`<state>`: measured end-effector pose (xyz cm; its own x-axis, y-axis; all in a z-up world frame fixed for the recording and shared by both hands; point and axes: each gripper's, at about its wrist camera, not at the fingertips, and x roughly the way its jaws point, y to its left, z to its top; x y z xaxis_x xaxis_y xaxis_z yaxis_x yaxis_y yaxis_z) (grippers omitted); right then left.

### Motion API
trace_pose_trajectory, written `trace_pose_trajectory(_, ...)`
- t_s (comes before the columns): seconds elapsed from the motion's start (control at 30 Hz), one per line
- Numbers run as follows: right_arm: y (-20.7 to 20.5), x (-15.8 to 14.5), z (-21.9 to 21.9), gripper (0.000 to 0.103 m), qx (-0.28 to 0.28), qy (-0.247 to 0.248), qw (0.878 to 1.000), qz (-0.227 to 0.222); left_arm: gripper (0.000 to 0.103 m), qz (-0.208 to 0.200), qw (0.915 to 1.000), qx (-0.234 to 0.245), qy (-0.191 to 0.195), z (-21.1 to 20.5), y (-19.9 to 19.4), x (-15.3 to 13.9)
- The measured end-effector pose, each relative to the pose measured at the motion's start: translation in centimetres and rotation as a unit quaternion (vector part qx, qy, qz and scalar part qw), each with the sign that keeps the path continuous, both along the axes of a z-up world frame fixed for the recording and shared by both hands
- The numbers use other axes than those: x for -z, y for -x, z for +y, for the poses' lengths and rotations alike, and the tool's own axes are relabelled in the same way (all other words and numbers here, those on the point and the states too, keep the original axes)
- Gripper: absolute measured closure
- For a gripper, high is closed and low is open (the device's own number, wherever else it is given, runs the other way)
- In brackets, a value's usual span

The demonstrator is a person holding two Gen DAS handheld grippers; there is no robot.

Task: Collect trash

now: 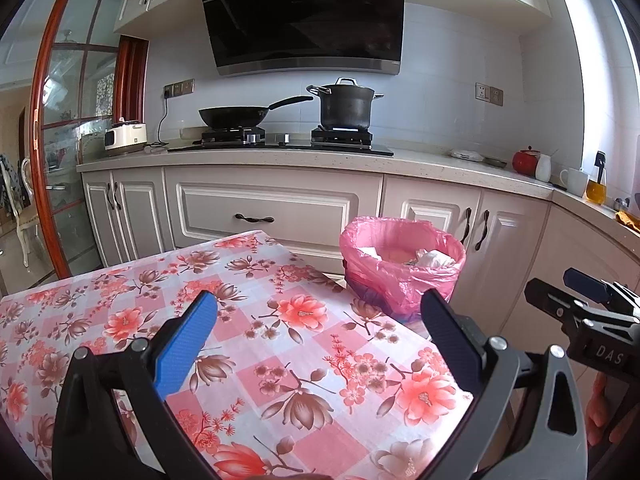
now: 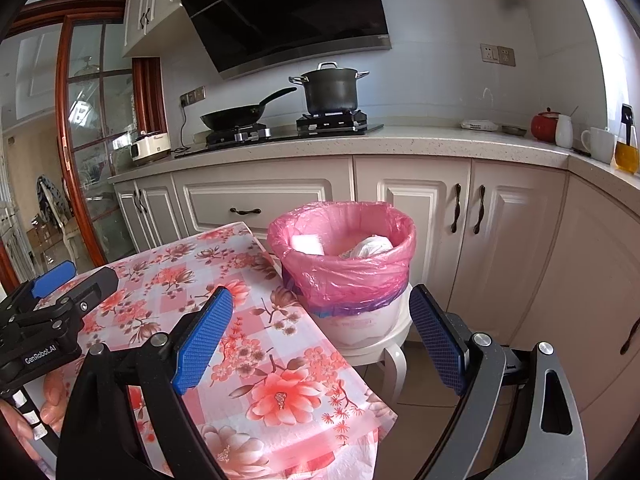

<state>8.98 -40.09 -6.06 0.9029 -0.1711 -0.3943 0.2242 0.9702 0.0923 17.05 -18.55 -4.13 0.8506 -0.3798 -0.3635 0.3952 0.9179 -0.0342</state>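
The kitchen cabinets (image 1: 264,216) run along the far wall, with a wok (image 1: 234,116) and a lidded pot (image 1: 346,108) on the stove, none of it my concern. Nearer me is the bench (image 1: 132,320) under its floral cloth, and as far as both my views reach, its top is bare: I can see no scrap left on it. The near edge is hidden behind my own tools, so I cannot vouch for that strip.

Just beside the bench's far right corner stands the bin (image 2: 360,320) on a small white stool (image 2: 384,346), lined with a pink bag (image 2: 340,276). Inside it lie a flat white piece (image 2: 306,244) and a crumpled white wad (image 2: 372,246), so the trash I can see is already in there.

My left tongs (image 1: 316,344) hang over the bench, spread wide with nothing between the pads. My right tongs (image 2: 320,344) are likewise released and empty, poised over the bench's right edge, the bin just ahead.

I judge the collecting nearly or wholly done. What may remain is a check of the hidden bench edge and the floor; the bag's rim is untied, if closing it is part of the job.
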Motion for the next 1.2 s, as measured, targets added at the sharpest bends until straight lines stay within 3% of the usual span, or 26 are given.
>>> trace_pose_trajectory(0.5, 0.17, -0.04, 0.28, 0.019, -0.012, 0.006, 1.000, -0.006, 0.005, -0.001, 0.9998, 0.017, -0.012, -0.51, 0.14, 0.14)
trace_pose_trajectory(1.2, 0.33, 0.09, 0.37, 0.019, -0.007, 0.004, 1.000, -0.007, 0.005, 0.004, 0.9999, 0.004, -0.009, -0.18, -0.17, 0.56)
